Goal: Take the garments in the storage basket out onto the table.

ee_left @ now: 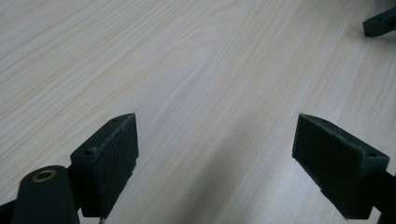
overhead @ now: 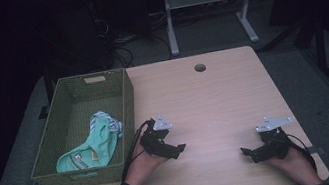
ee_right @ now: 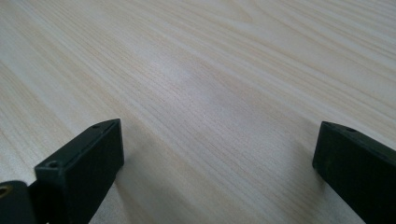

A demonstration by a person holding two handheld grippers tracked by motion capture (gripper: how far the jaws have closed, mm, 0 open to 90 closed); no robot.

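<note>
- Mint-green garment (overhead: 91, 146) lies crumpled inside the woven green basket (overhead: 125, 110) at the table's left edge, bunched toward the near right corner; a striped bit of fabric pokes up at its far end. By the look of it, the cloth is already stowed where it belongs.
- Left gripper (overhead: 178, 149) rests low over the wooden table (overhead: 214, 99) just right of the basket, jaws spread wide and grasping nothing; the left gripper view (ee_left: 215, 154) has bare wood grain between the pads (ee_left: 116, 154).
- Right gripper (overhead: 246, 151) sits near the table's near right corner, well apart from the basket, likewise released; its own view (ee_right: 217, 158) has plain tabletop in the gap.
- Both tools point inward toward each other, which reads as a resting pose with the hands parked on the wood.
- A tip of the right gripper peeks into the left gripper view's upper right corner.
- A round cable hole (overhead: 200, 68) marks the far side of the table; nothing lies between the grippers and the basket wall.
</note>
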